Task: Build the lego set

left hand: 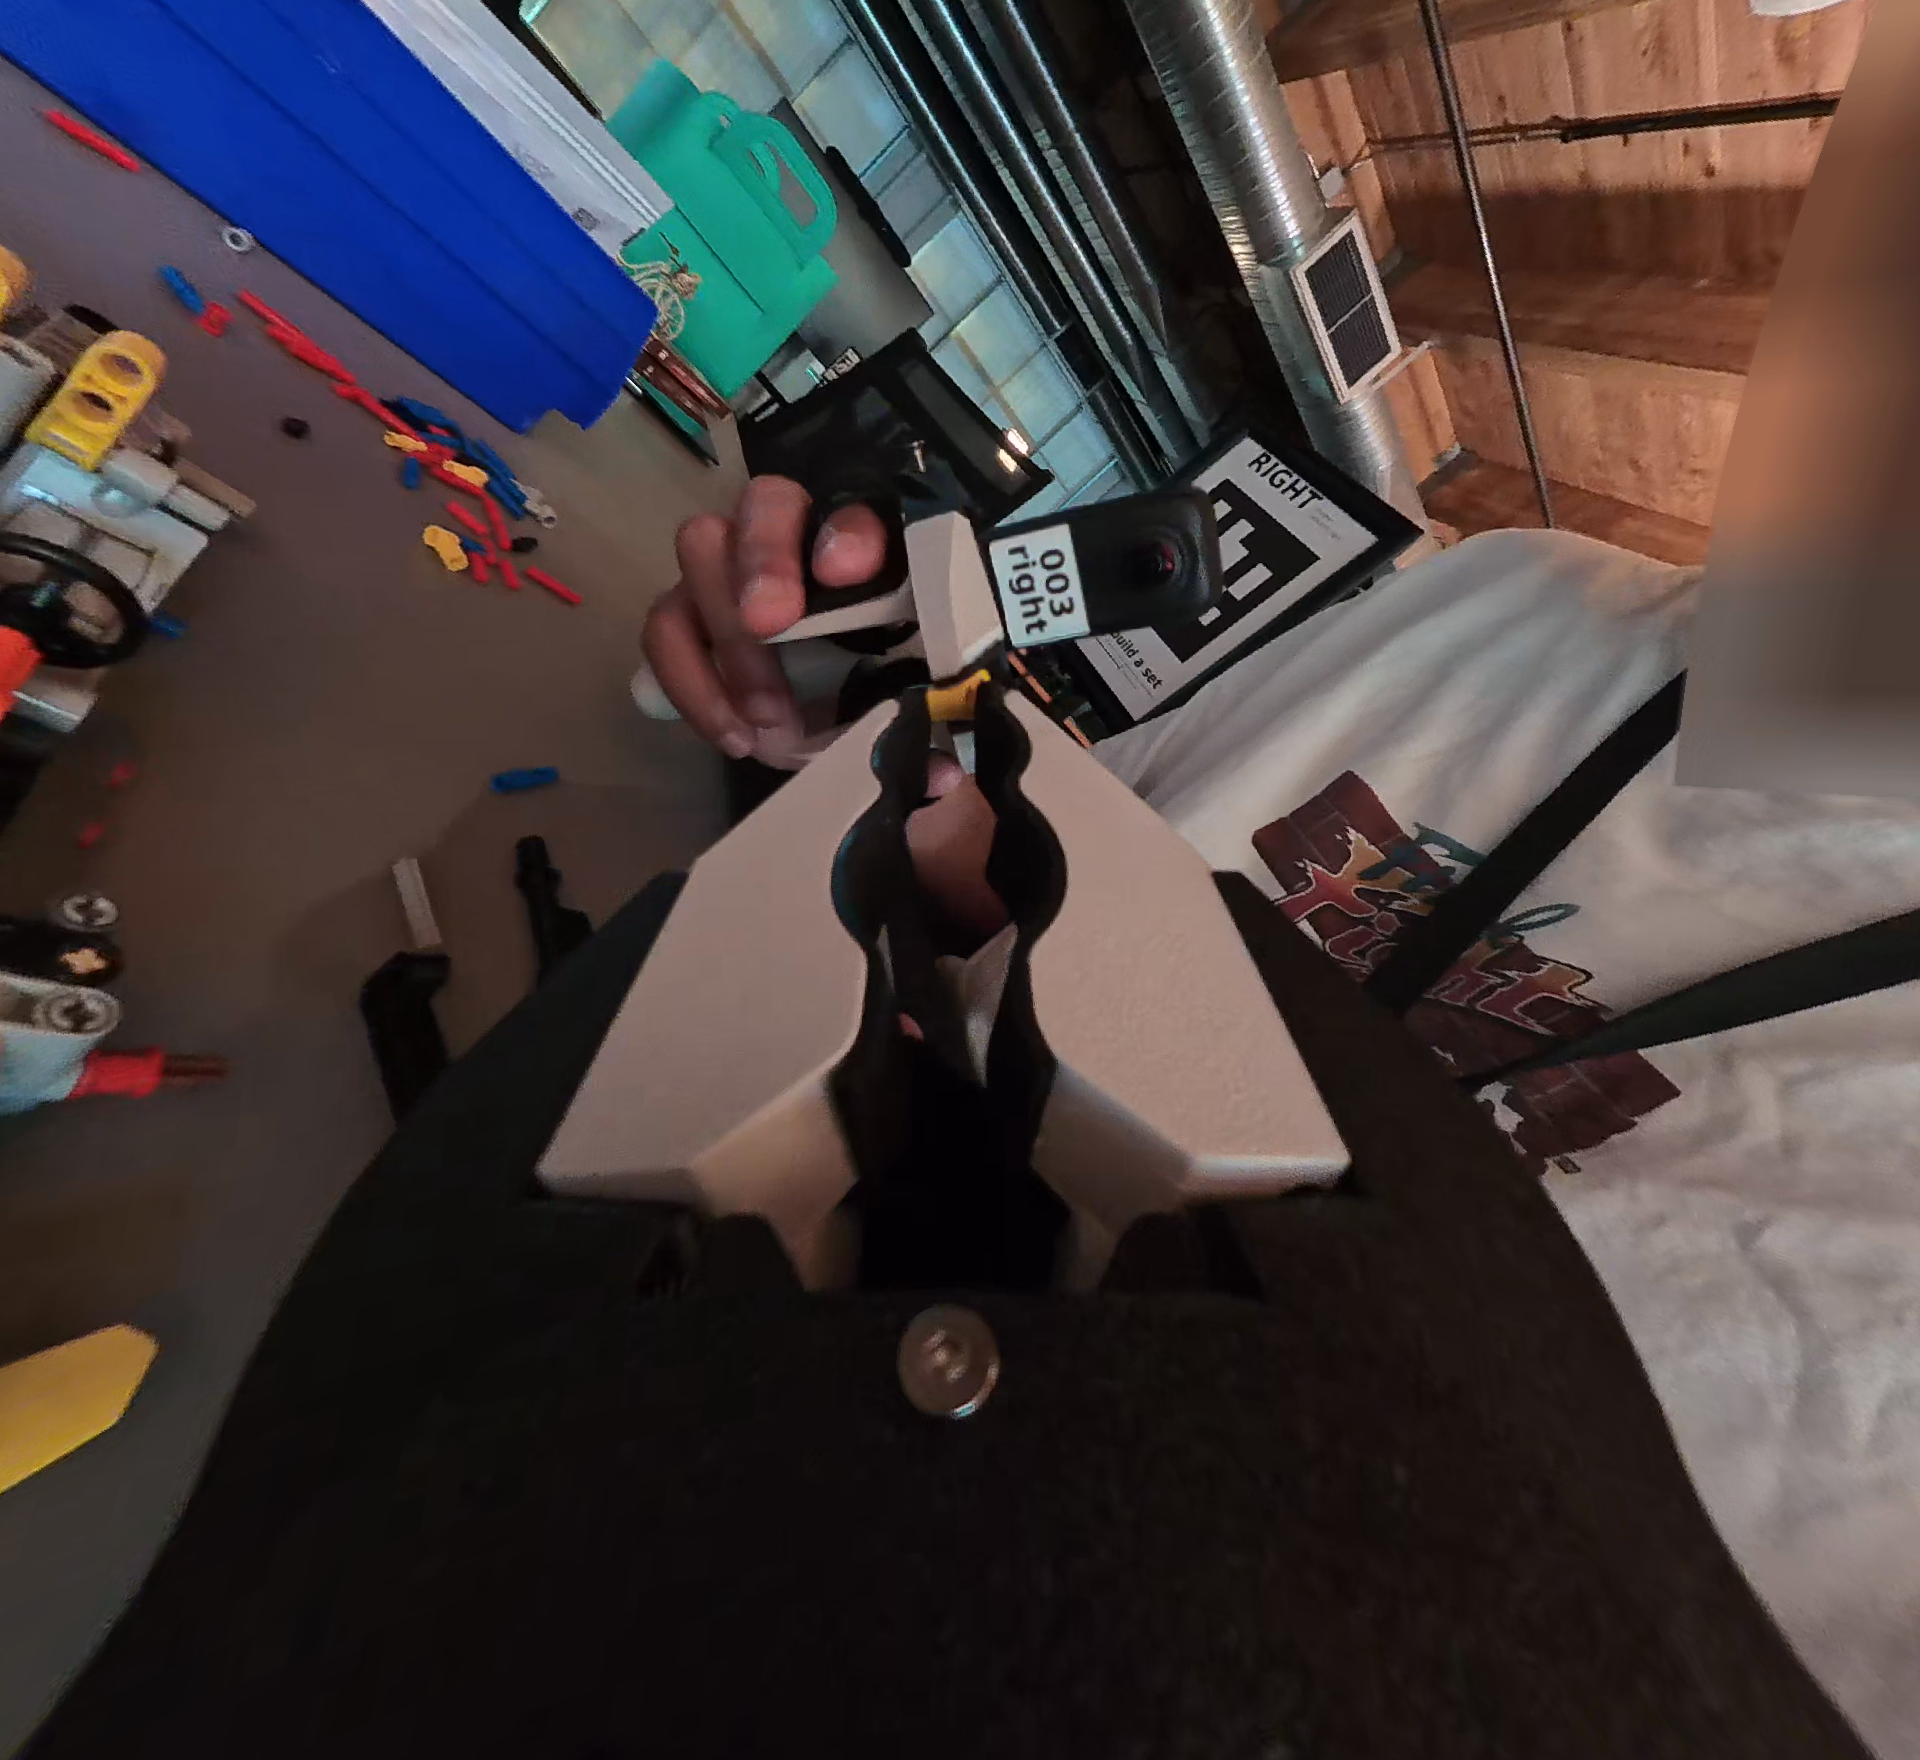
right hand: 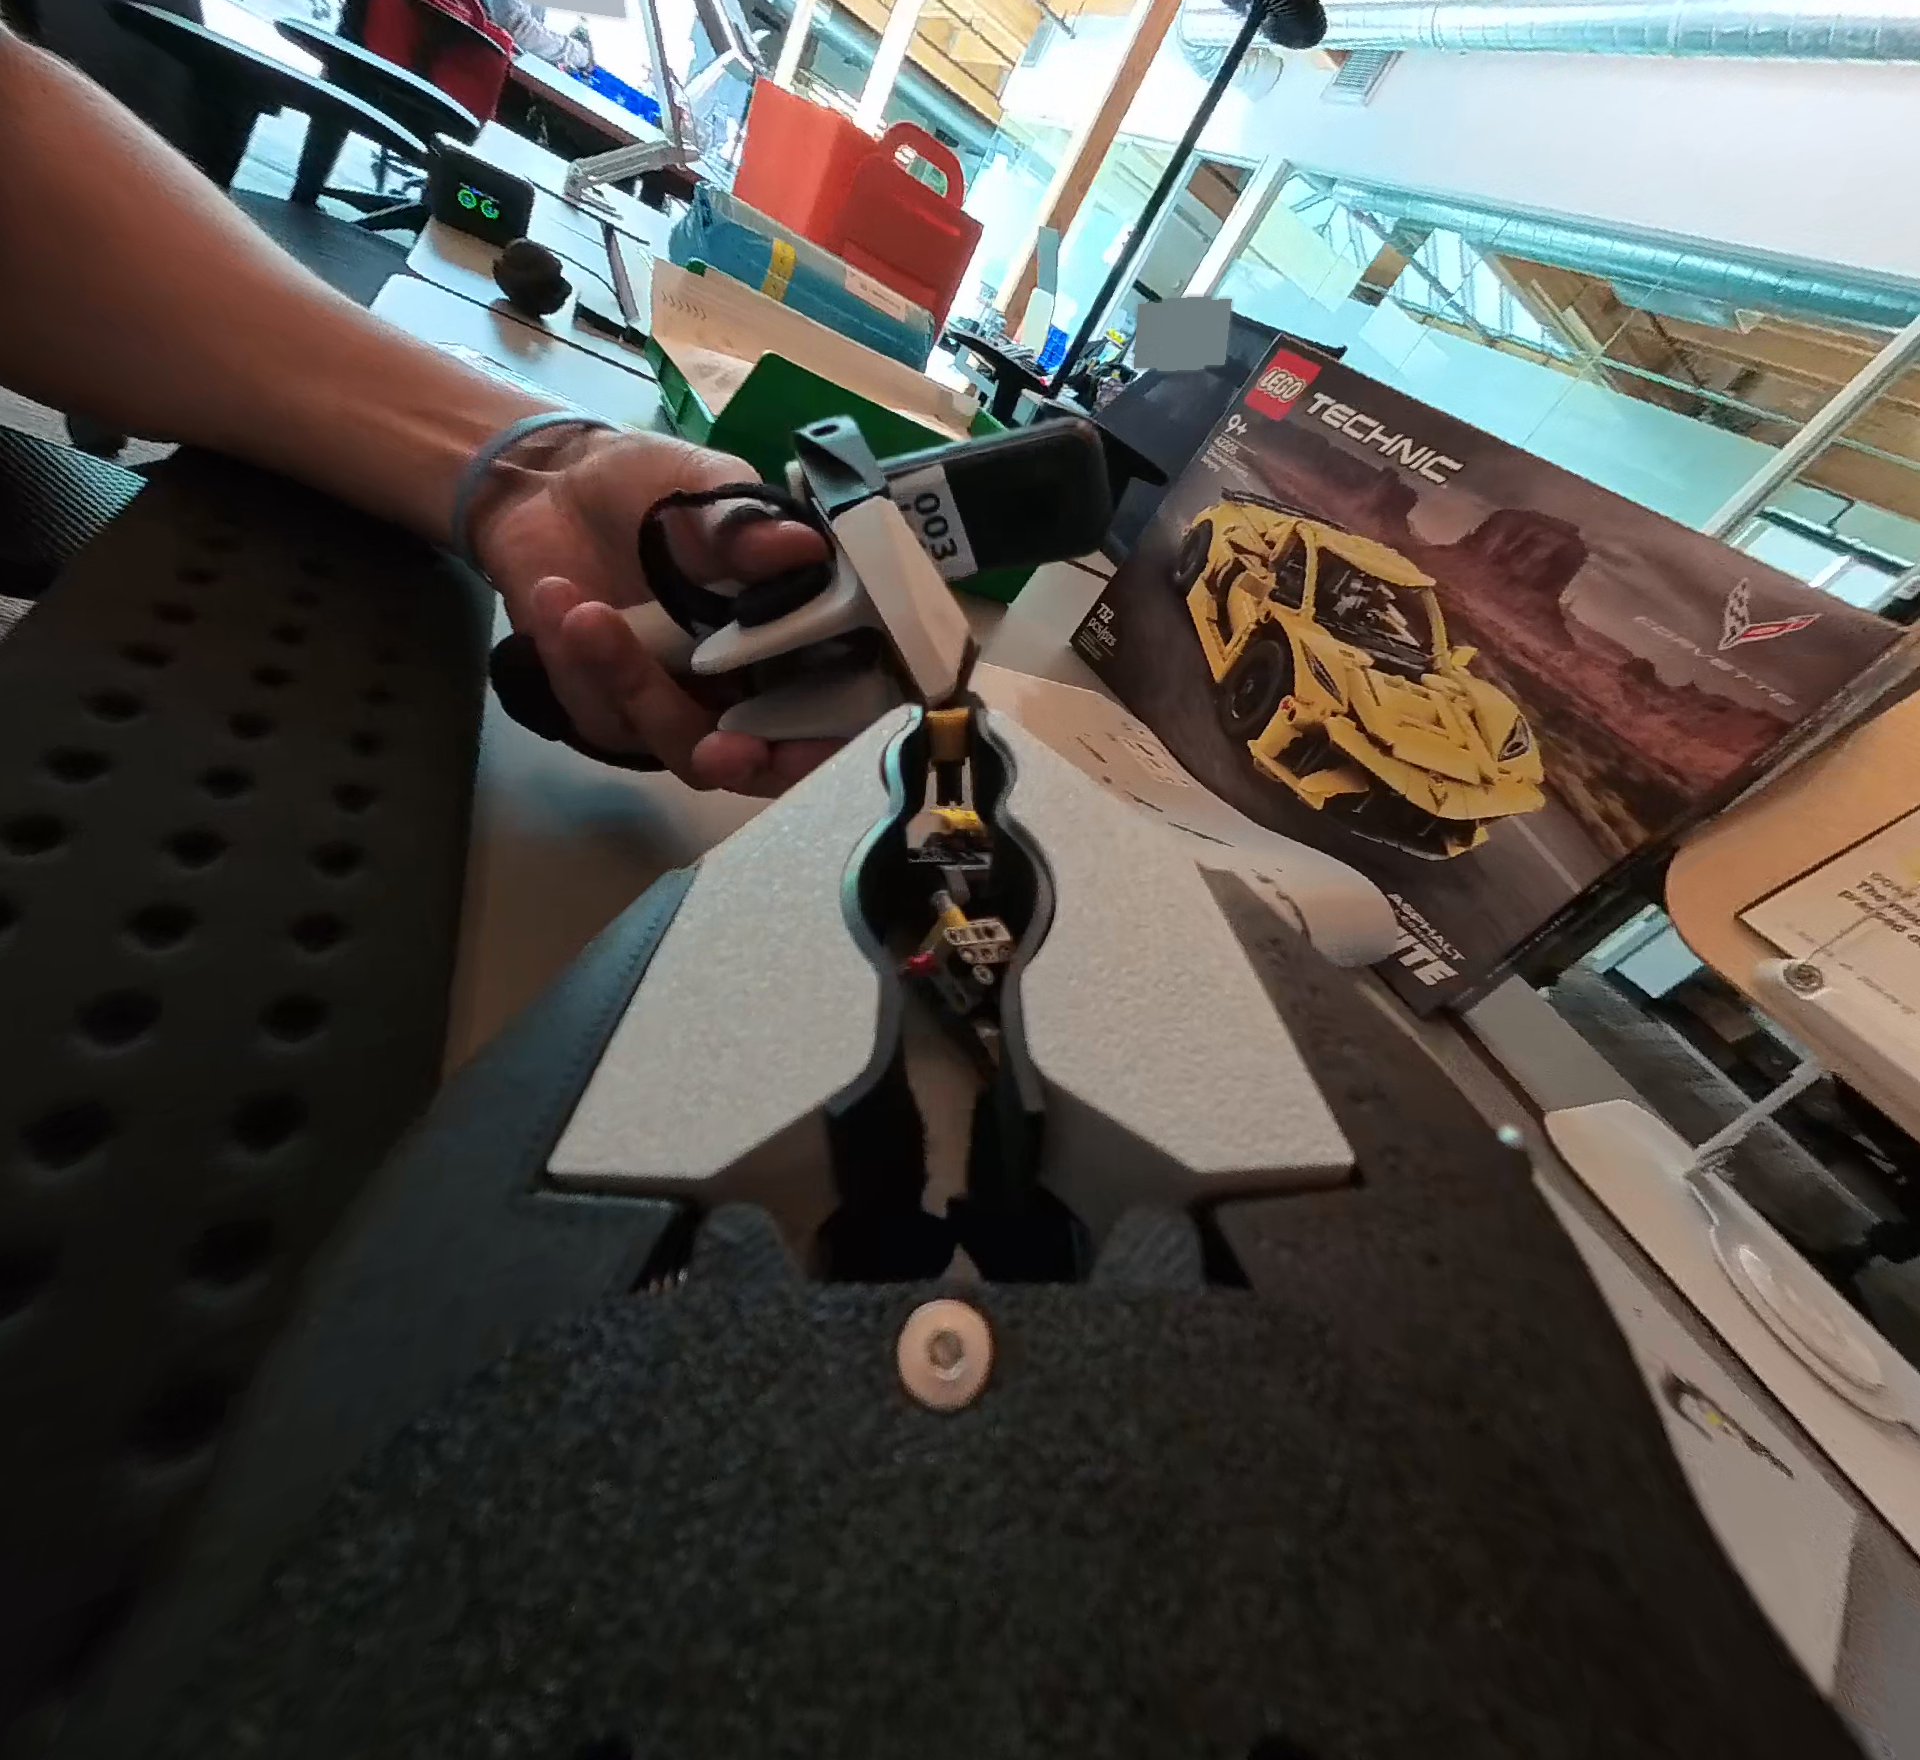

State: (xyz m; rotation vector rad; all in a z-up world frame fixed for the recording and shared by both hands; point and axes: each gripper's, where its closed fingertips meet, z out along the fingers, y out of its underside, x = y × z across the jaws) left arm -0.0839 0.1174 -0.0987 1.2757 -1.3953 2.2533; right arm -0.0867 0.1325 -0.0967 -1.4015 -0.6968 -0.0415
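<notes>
Both tools are raised above the grey worktop (left hand: 343, 671), meeting tip to tip. The left gripper (left hand: 951, 708) has its fingers pinched on a small yellow plastic lego connector (left hand: 956, 700). The right gripper (right hand: 948, 736) is closed on the same piece, with loose bricks far left. This looks like a hand-over or a joining step. Next, one tool must let go cleanly.

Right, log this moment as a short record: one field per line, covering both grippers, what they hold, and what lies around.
left gripper: shut on small yellow piece at the fingertips
right gripper: shut on the same yellow piece, meeting the left tip to tip
hands: one hand squeezes the left gripper's handle; the other hand holds the right's
loose parts: red, blue and yellow pins scattered on the grey table
set box: pictures a yellow car, standing on the table
blue bin: behind the loose parts
</notes>
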